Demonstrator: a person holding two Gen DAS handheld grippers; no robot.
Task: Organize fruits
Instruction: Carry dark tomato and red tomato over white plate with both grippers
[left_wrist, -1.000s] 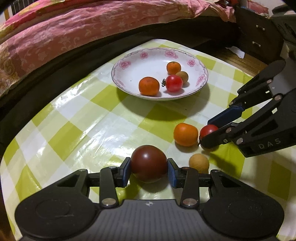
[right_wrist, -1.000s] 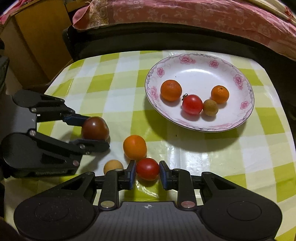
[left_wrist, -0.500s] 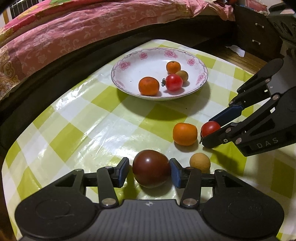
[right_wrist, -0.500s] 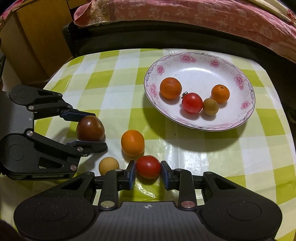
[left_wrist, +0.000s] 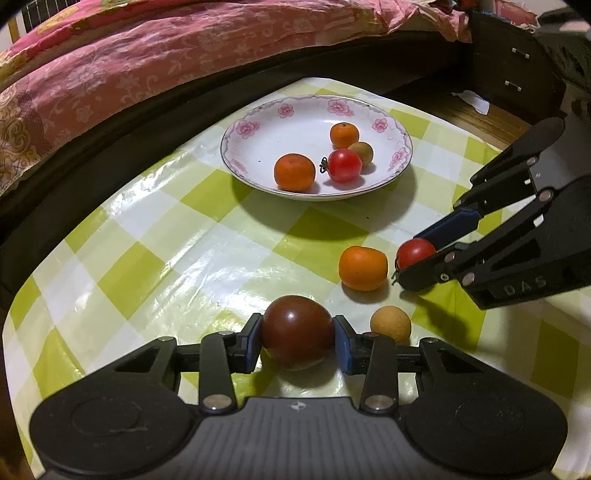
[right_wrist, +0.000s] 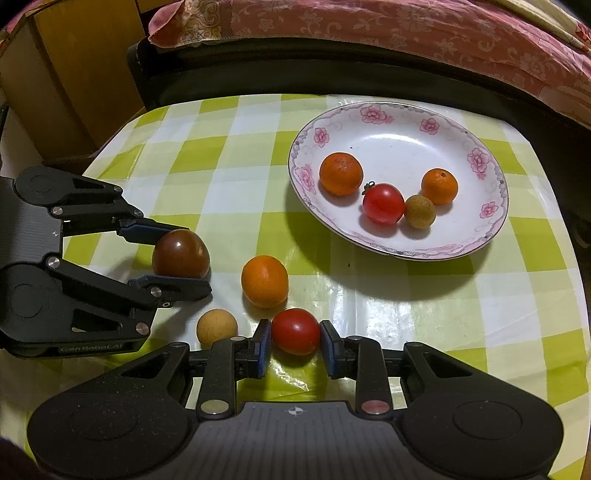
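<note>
Dark-brown tomato (left_wrist: 297, 331) sits pinched between the left gripper's (left_wrist: 298, 343) fingers on the bench (left_wrist: 155, 258). Right gripper's (right_wrist: 295, 341) fingers clamp a red tomato (right_wrist: 295, 336).

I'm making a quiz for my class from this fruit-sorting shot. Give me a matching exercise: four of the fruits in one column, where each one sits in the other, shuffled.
Fruits
1. dark brown tomato
2. red tomato without a stem
3. red tomato with a stem
4. pale round fruit

Places
A. on the flowered plate, between a mandarin and a small tan fruit
B. between the fingers of the left gripper
C. loose on the checked tablecloth, in neither gripper
D. between the fingers of the right gripper

Pairs: 1-B, 2-D, 3-A, 4-C
</note>
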